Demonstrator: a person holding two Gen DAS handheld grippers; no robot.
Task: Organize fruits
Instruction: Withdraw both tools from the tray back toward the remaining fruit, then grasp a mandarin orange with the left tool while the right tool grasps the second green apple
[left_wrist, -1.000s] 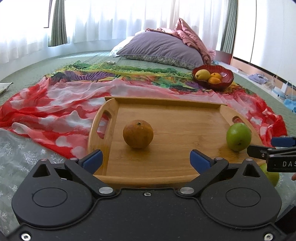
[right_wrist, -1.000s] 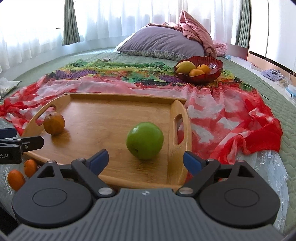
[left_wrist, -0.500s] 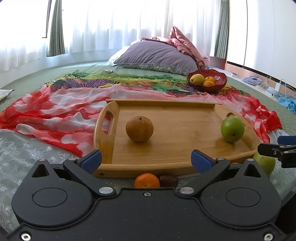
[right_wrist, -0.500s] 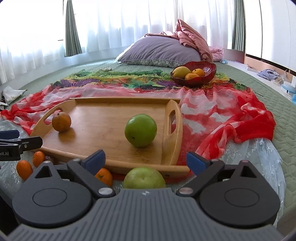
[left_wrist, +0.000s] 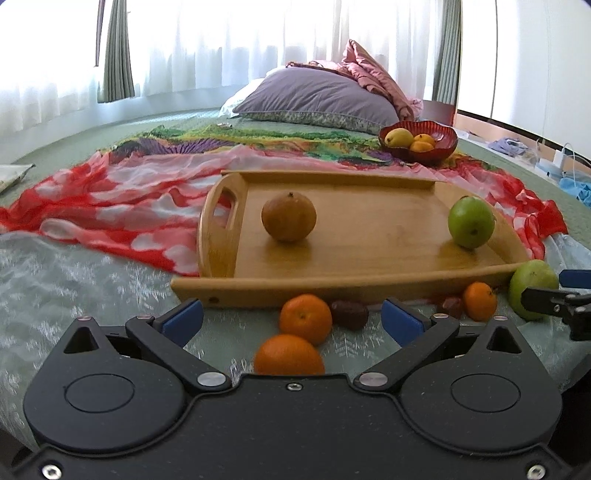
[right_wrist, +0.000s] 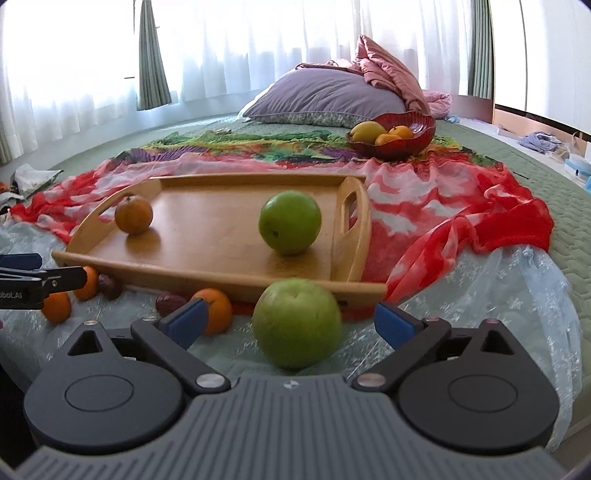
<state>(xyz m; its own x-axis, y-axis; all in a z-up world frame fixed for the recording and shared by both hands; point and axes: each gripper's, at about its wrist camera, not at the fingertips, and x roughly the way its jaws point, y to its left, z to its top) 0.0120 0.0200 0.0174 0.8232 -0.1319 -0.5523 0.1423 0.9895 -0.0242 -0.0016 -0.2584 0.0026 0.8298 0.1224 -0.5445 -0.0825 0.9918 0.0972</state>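
Wooden tray (right_wrist: 207, 236) lay on the bed, long axis across the view — brownish orange (right_wrist: 133, 219) near its left handle, green apple (right_wrist: 290, 223) near the right. A second green apple (right_wrist: 297, 328), stem dimple up, sat before the front rim between the right gripper's (right_wrist: 288, 320) wide-apart jaws, untouched. Left gripper (left_wrist: 291, 316) likewise spread over two tangerines (left_wrist: 306, 319). Partial lettering "bot.AI" was readable.

**Two wrist cameras, low over the bed, facing the pillows**

Each view looks forward and slightly down along its own gripper, close to the near edge of the wooden tray (left_wrist: 369, 236). The left wrist view sits toward the tray's left handle; the right wrist view toward its right handle. Shared ground — tray, red bowl (right_wrist: 402, 136), purple pillow (left_wrist: 317, 99), loose fruit in front.
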